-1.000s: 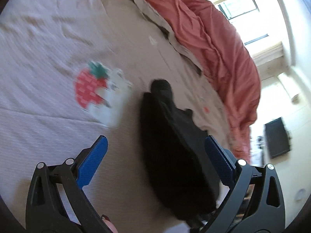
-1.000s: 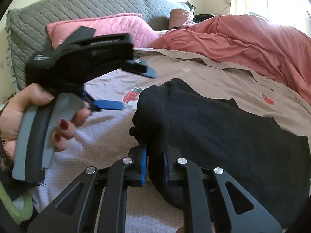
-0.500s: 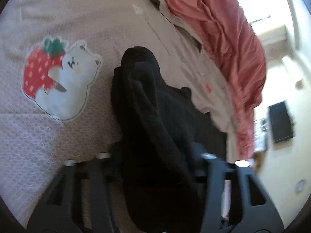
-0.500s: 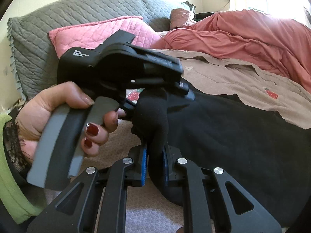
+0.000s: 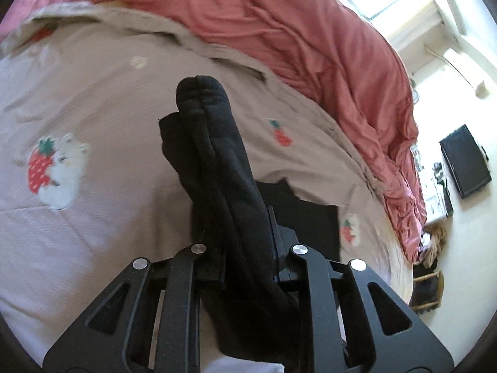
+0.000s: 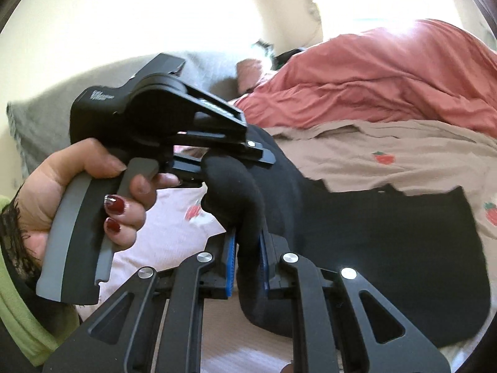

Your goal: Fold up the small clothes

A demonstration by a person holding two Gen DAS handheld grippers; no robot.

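Both the left hand-held gripper [image 5: 247, 248] and right hand-held gripper [image 6: 247, 258] clamp bunched edges of the black garment [image 6: 388, 248], lifted above the bed [image 5: 93, 233]. Thick folds may slip out, dropping the garment unevenly.

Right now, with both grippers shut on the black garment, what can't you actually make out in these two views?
- Left gripper pads: left wrist view, buried in the bunched black garment.
- Garment type and how far it is folded: both views, cloth is dark and featureless.
- Garment's lower edge: right wrist view, hidden behind the right gripper frame.
- Headboard: right wrist view, blurred.
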